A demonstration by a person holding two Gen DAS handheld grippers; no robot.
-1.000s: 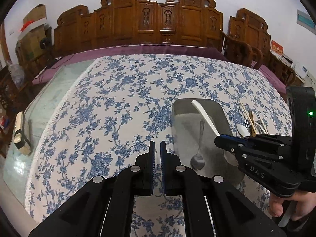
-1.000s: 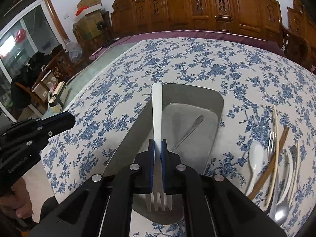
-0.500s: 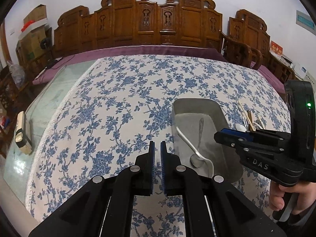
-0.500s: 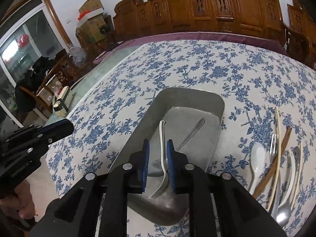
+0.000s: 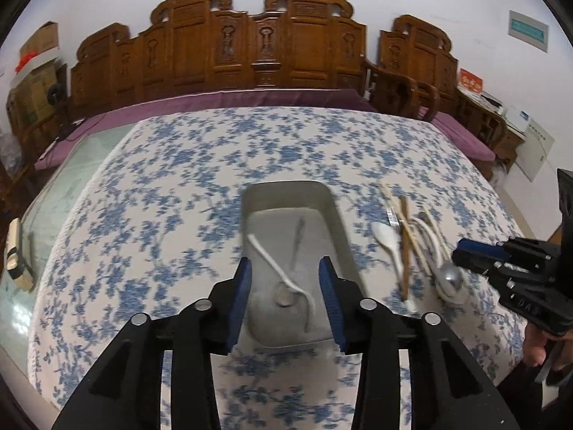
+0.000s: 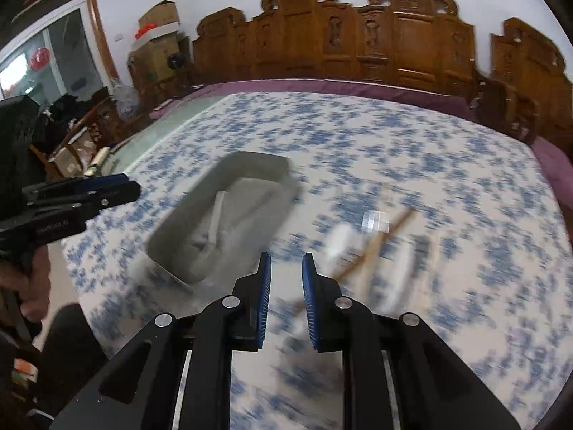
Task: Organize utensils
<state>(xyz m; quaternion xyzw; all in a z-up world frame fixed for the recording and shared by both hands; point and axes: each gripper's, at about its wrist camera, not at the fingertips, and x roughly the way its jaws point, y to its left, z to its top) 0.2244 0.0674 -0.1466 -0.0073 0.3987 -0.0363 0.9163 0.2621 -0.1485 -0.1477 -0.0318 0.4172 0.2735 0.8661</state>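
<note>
Motion blur smears the loose utensils (image 6: 361,247) beside the tray (image 6: 250,165).

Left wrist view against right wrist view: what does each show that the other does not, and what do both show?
Only the left wrist view shows a metal spoon at the near end of the loose utensils and a wall sign. Only the right wrist view shows the glass door and clutter beside it. Both show the metal tray with a white fork inside, the flowered tablecloth, the carved wooden chairs, and both open, empty tongs.
</note>
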